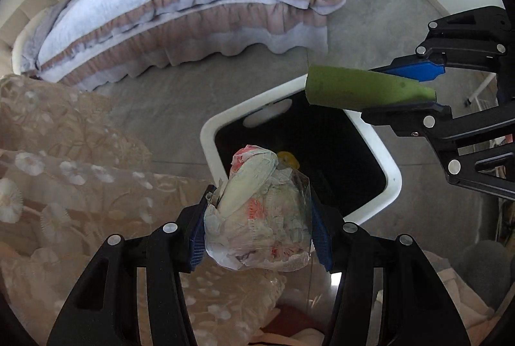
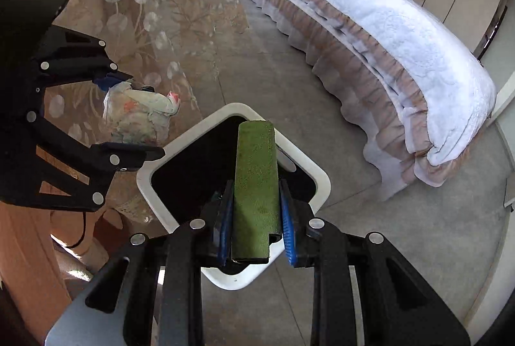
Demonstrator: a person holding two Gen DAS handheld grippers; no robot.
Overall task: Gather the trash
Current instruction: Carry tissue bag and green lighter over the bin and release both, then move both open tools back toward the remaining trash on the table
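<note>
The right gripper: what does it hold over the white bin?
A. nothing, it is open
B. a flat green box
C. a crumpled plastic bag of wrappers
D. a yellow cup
B: the right gripper is closed on a flat green box above the white bin, while the crumpled bag sits in the left gripper.

The bin [image 2: 154, 182] sits on the floor [image 2: 370, 233] at centre frame. The bed [image 2: 402, 33] runs along the upper right; the draped tabletop [image 2: 167, 8] stands upper left, beside the bin. Above the bin hangs the green block [image 2: 256, 185]; the crumpled bag [image 2: 138, 114] hangs left of it.
</note>
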